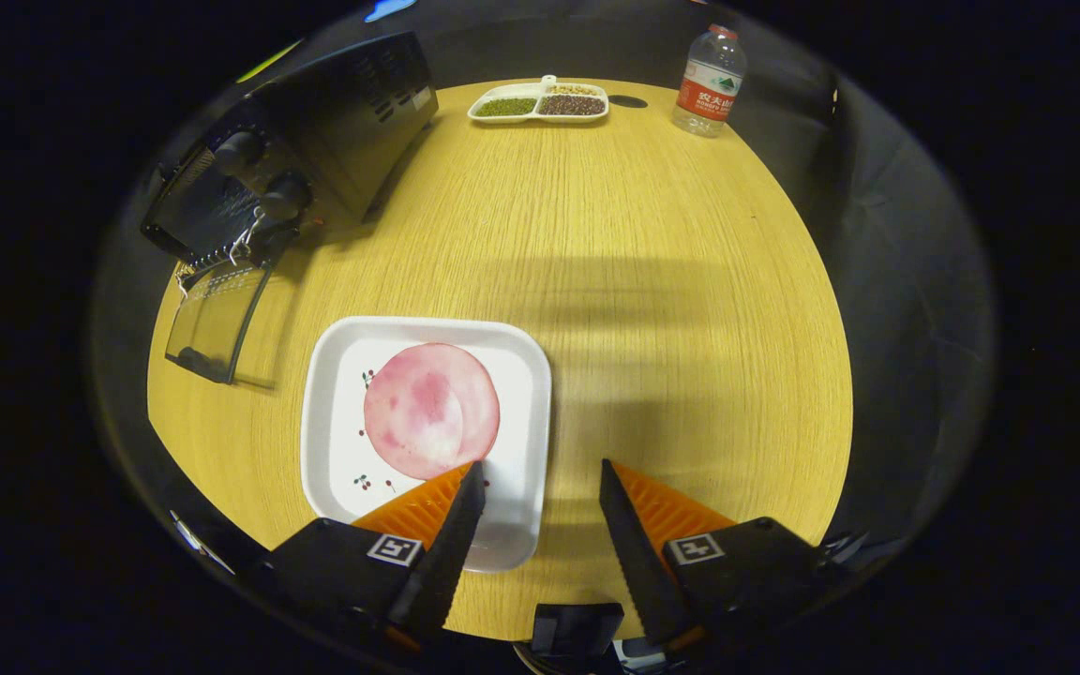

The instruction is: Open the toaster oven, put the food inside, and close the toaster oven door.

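A round pink slice of food lies on a white square plate on the wooden table. My gripper hovers over the plate's near right edge, open, with nothing between its fingers. Its left fingertip sits just at the near edge of the slice; the right one is over bare table. Beyond the plate to the left stands the black toaster oven with two knobs. Its glass door hangs open, folded down toward the table.
At the far side of the round wooden table lie a white divided dish with beans and grains and a plastic water bottle. Bare tabletop stretches between the plate and these.
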`<state>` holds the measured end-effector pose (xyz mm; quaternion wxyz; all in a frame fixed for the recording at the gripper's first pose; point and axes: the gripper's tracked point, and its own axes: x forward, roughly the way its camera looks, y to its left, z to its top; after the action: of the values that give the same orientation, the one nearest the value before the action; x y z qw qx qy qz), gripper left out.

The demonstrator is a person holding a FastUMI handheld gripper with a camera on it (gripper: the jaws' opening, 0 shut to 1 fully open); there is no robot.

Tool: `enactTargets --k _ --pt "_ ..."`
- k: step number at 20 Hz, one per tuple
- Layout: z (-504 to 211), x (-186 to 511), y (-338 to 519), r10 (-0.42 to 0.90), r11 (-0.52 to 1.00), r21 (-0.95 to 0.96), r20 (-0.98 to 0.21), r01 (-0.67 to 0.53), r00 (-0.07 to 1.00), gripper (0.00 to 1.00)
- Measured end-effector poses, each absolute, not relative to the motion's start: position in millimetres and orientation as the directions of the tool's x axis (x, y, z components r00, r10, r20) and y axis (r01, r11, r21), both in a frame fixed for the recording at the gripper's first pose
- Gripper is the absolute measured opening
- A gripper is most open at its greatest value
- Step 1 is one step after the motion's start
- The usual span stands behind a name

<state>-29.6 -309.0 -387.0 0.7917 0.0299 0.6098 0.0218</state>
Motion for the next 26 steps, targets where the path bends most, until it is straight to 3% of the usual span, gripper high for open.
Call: enactTargets --k 9,13,26 --pt "-388.2 -28.0 -310.4 0.138 0.974 0.171 -0.968 0.149 0.208 0.07" --pt "-389.7 -34.9 -301.9 0.191 0.965 0.225 -0.956 0.136 0.223 0.02" --pt "-343.5 -120.0 -232.4 0.282 0.792 0.462 -0.857 0.399 0.432 0.02"
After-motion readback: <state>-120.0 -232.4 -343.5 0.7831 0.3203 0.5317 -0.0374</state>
